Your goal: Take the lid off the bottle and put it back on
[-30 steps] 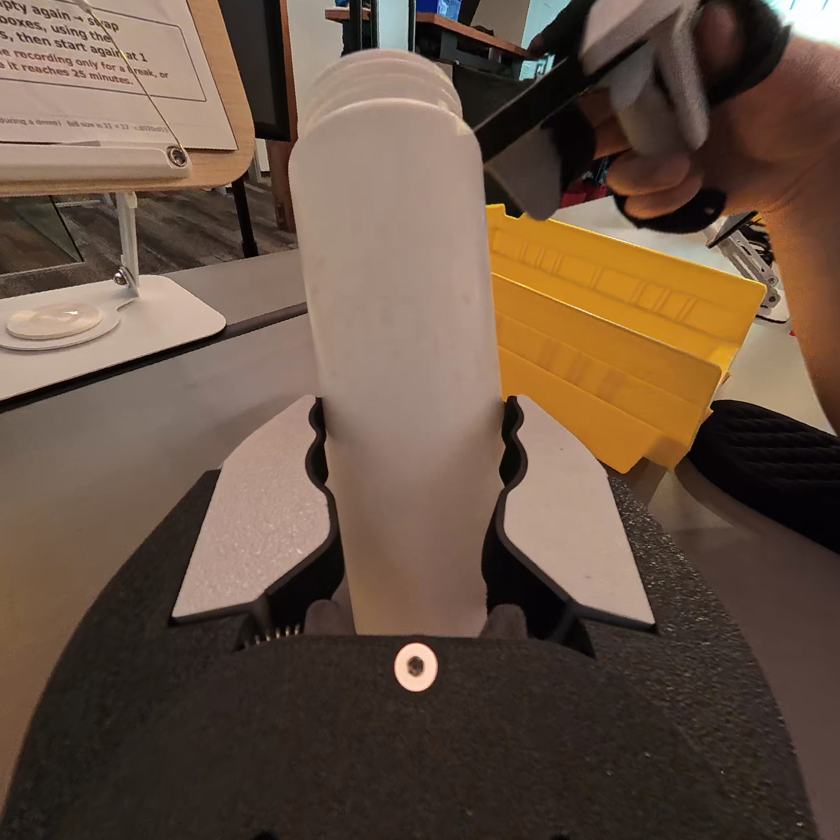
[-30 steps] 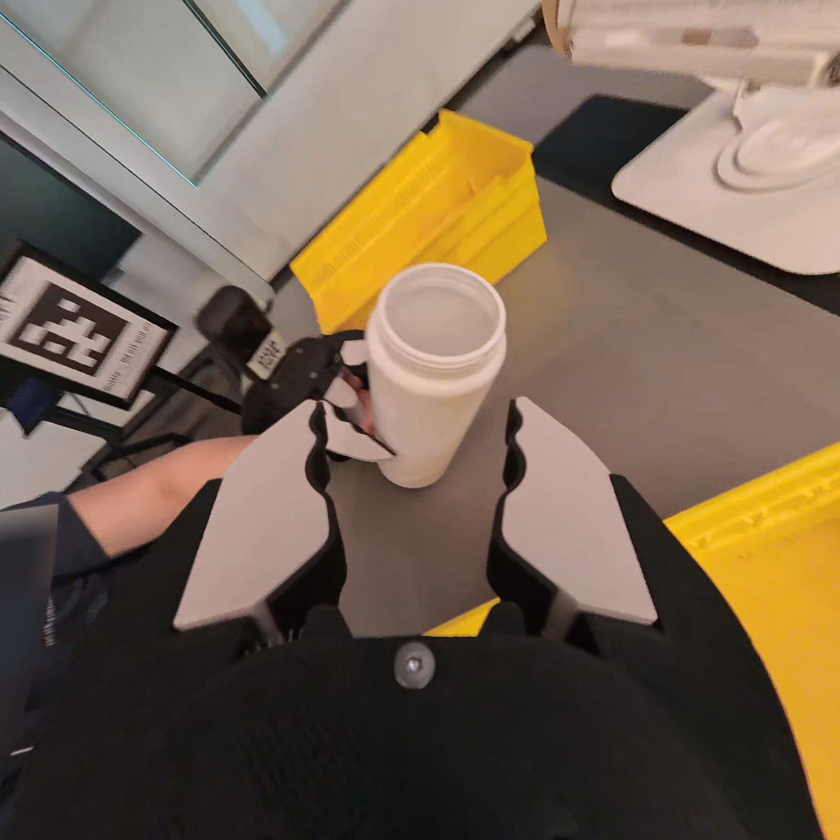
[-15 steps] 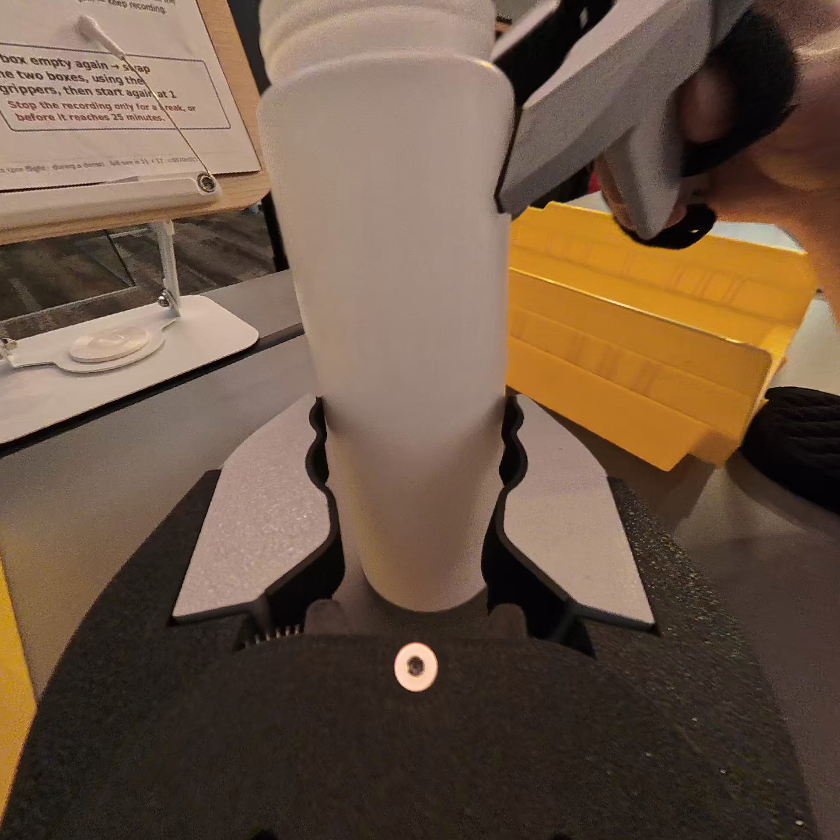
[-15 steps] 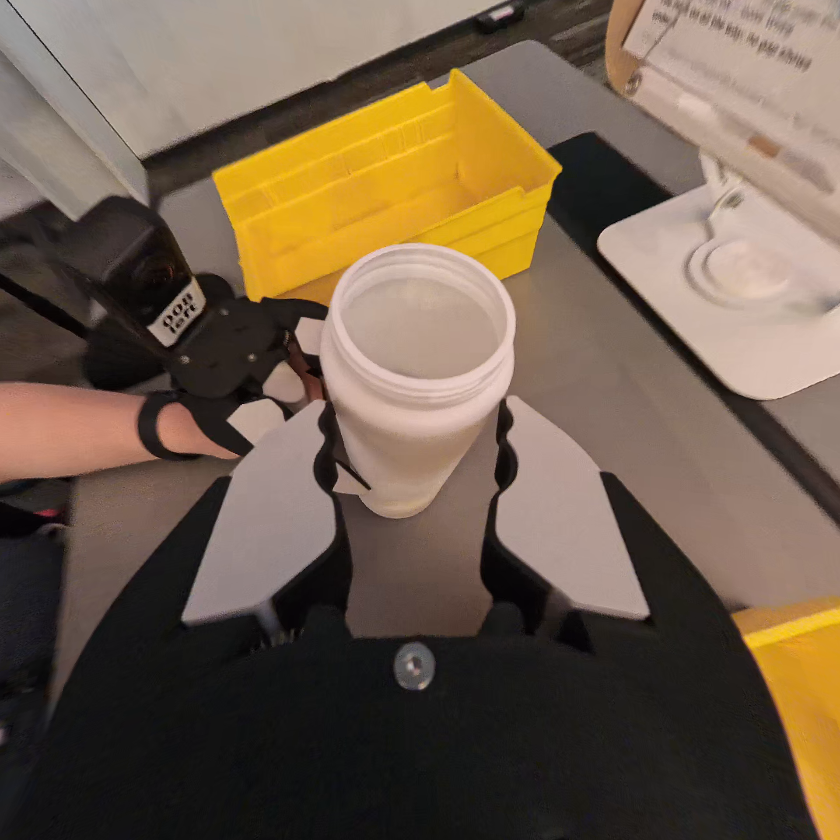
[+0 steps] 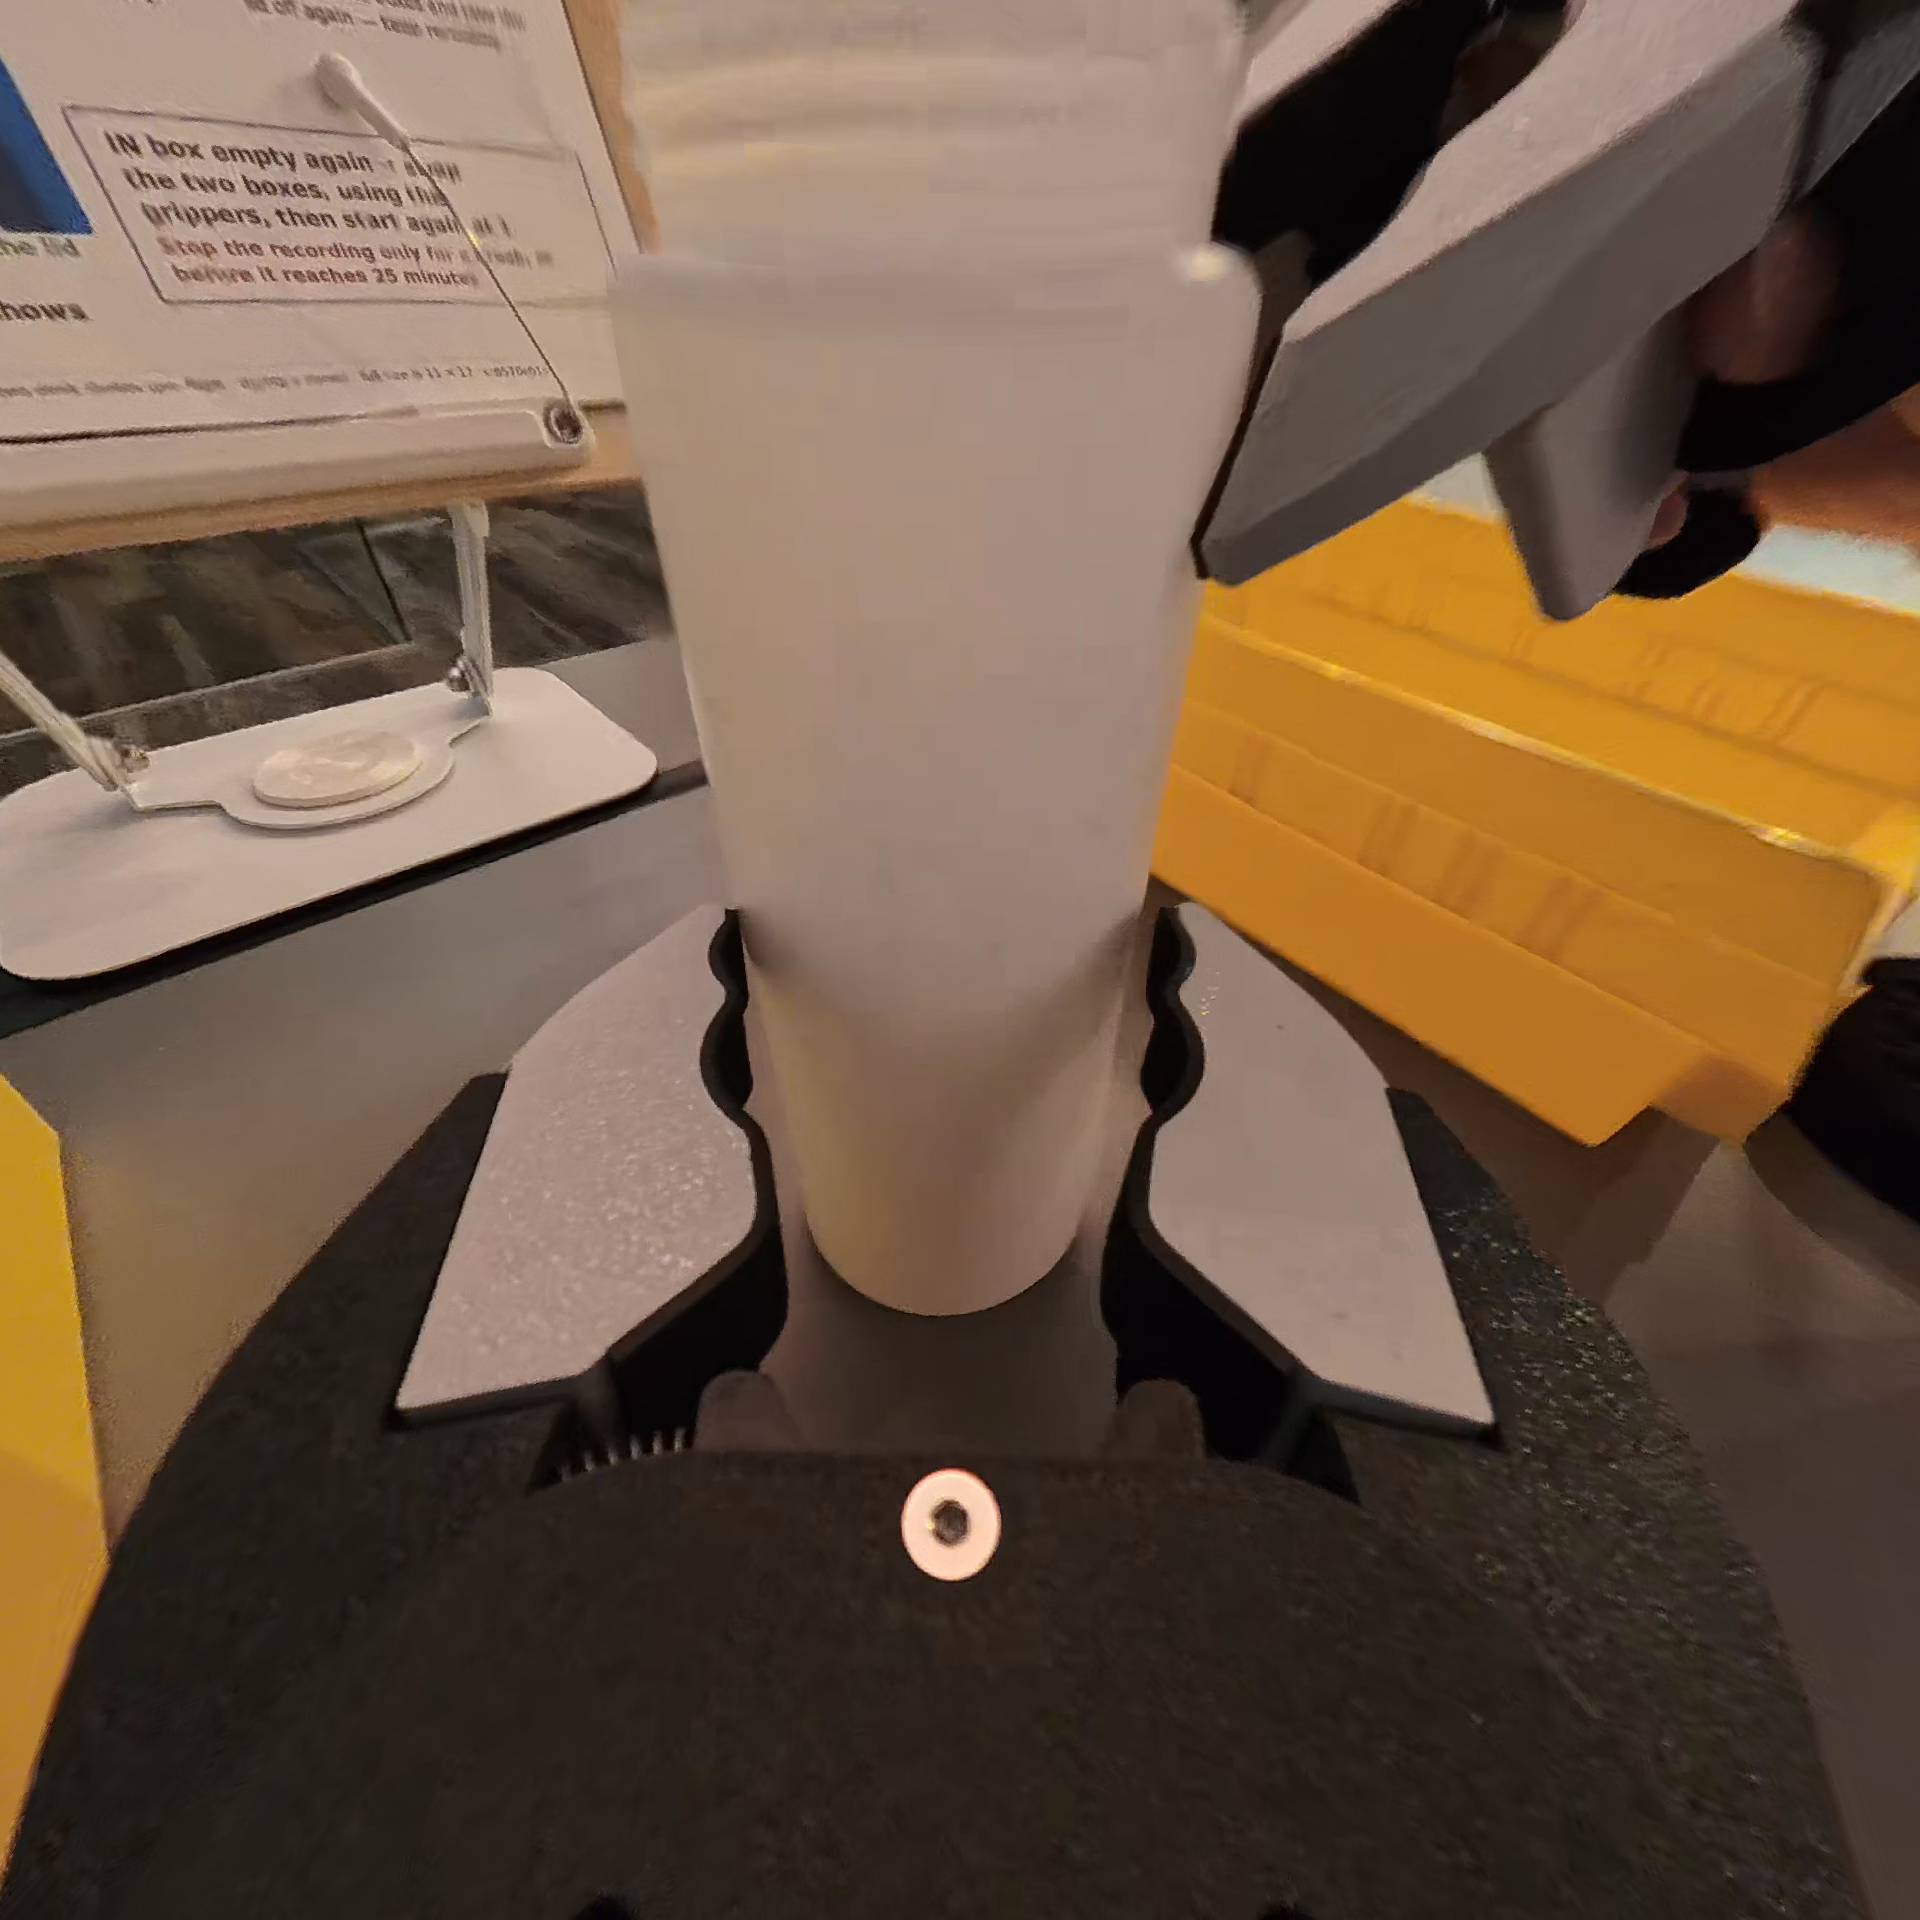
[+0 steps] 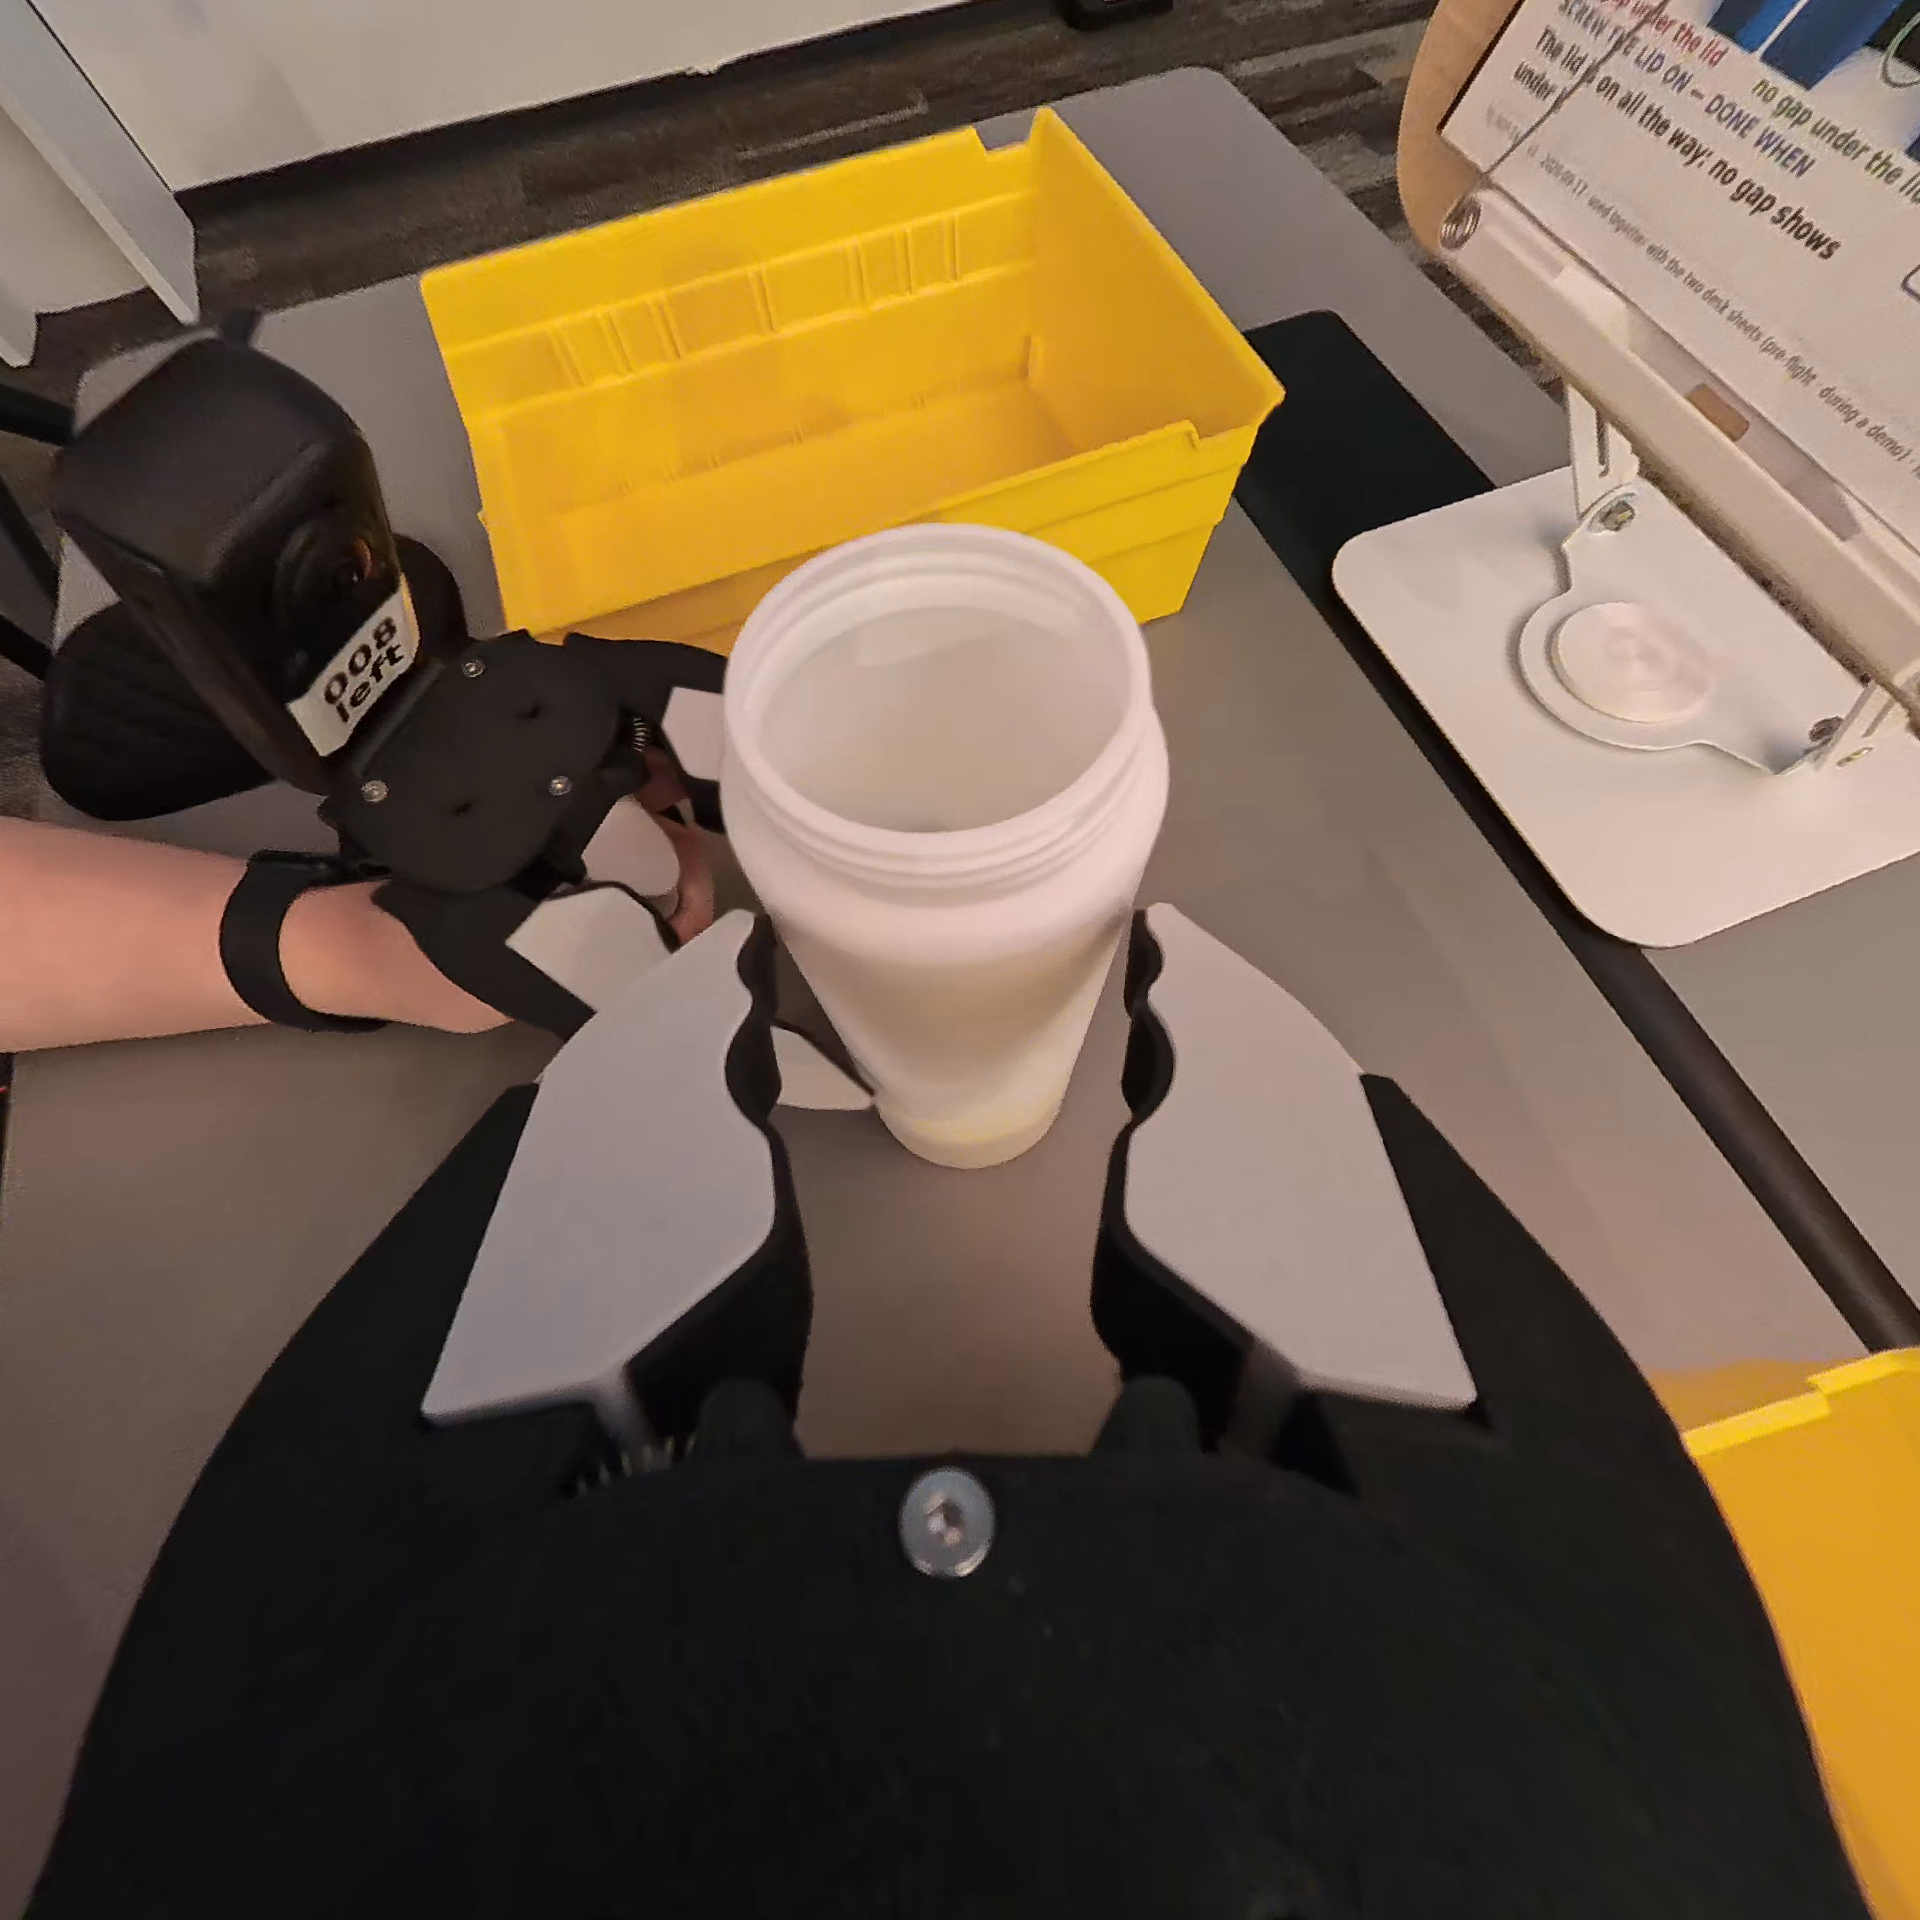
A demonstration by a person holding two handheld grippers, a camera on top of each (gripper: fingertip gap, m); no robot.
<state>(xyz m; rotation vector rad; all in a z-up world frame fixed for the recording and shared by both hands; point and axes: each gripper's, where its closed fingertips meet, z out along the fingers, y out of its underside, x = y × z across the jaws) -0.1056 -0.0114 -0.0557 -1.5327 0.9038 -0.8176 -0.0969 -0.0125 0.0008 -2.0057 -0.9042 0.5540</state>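
A white bottle (image 5: 914,727) with an open threaded mouth and no lid stands upright on the grey table. No lid shows in either view. My left gripper (image 5: 945,935) is shut on the bottle's lower body, with both fingers pressed to its sides. In the right wrist view the bottle (image 6: 935,935) shows from above. My right gripper (image 6: 940,925) has its fingers against both sides of the body below the shoulder. One of its fingers (image 5: 1403,364) lies against the bottle's upper right in the left wrist view. The left gripper's black body (image 6: 457,769) is at the bottle's left.
An empty yellow bin (image 6: 831,416) stands just behind the bottle and shows at the right in the left wrist view (image 5: 1507,831). A second yellow bin (image 6: 1818,1558) is at the near right. A white stand (image 6: 1621,727) holding a printed sheet is on the right. A hand (image 6: 156,935) holds the left gripper.
The bottle has gone from leaning back in my left gripper to upright on the table. My right gripper has come down from above and its fingers now flank the bottle.
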